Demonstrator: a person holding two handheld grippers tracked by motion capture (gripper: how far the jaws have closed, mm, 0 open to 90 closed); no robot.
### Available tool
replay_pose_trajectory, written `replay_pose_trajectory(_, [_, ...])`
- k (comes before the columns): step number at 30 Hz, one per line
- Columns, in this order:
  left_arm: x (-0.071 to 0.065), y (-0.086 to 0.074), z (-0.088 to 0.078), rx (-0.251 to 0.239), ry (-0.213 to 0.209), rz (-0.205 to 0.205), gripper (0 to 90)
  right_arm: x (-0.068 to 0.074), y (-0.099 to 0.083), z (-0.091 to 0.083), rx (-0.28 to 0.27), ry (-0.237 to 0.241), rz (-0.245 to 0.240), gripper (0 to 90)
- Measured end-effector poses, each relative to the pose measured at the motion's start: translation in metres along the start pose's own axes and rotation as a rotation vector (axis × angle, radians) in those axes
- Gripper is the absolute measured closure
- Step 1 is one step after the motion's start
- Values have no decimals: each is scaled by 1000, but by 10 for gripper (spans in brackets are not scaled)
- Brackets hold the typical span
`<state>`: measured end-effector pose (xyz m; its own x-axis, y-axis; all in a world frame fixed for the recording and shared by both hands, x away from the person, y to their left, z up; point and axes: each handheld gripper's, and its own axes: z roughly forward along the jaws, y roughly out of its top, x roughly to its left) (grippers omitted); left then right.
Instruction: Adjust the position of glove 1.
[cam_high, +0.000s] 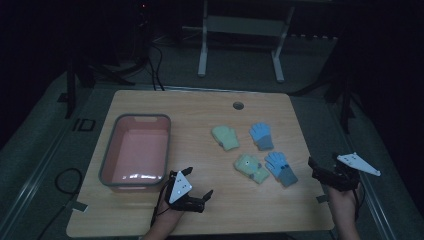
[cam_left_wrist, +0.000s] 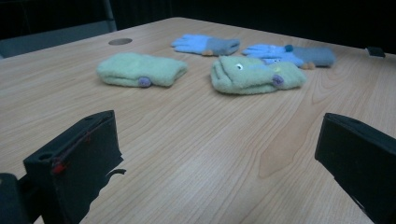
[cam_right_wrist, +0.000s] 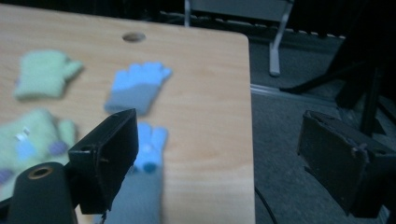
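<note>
The left gripper hangs low over the near edge of the desk, its fingers spread wide with only bare wood between them. The right gripper sits at the desk's right edge, partly past it, and its fingers are likewise parted and grasp nothing.

Four small knitted gloves lie flat on the right half of the desk, well ahead of the left gripper and to the left of the right one. The nearer green glove is pale green fleece with a little white eye, a blue patch and purple dots. Just beside it on the right lies the nearer blue glove, light blue at the fingers with a grey cuff. Farther back sit the plain green glove, which carries one purple dot, and the far blue glove, again blue with a grey cuff. None touches a gripper.

On the left half stands a pink tub with a grey rim. The desk is light wood grain with a round cable hole near its far edge. The room is dim, with grey carpet, black cables and a white frame behind.
</note>
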<state>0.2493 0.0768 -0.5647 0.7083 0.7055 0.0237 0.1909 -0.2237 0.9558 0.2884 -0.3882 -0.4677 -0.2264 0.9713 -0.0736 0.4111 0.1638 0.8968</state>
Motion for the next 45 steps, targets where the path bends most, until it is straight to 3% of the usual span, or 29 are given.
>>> replay_pose_trajectory(7, [0, 0, 0, 0, -1, -1, 4, 7, 37, -4, -41, 39, -41, 125])
replay_pose_trajectory(12, [0, 0, 0, -1, -2, 0, 4, 16, 55, 2, -6, 110, -58, 139])
replay_pose_trajectory(16, [0, 0, 0, 0, -3, 1, 4, 27, 66, 5, -15, 115, -48, 175])
replay_pose_trajectory(19, [0, 0, 0, 3, -3, 3, 4, 35, 74, 12, 27, 195, -31, 154])
replay_pose_trajectory(21, [0, 0, 0, 2, -4, 5, 4, 41, 78, 15, 36, 270, -11, 133])
replay_pose_trajectory(29, [0, 0, 0, 3, -8, 4, 4, 67, 90, 26, 37, 322, -53, 146])
replay_pose_trajectory(36, [0, 0, 0, 5, -19, 2, 4, 97, 99, 51, 73, 391, -137, 189])
replay_pose_trajectory(45, [-1, 0, 1, 6, -18, 8, 4, 124, 99, 78, 126, 443, -170, 246])
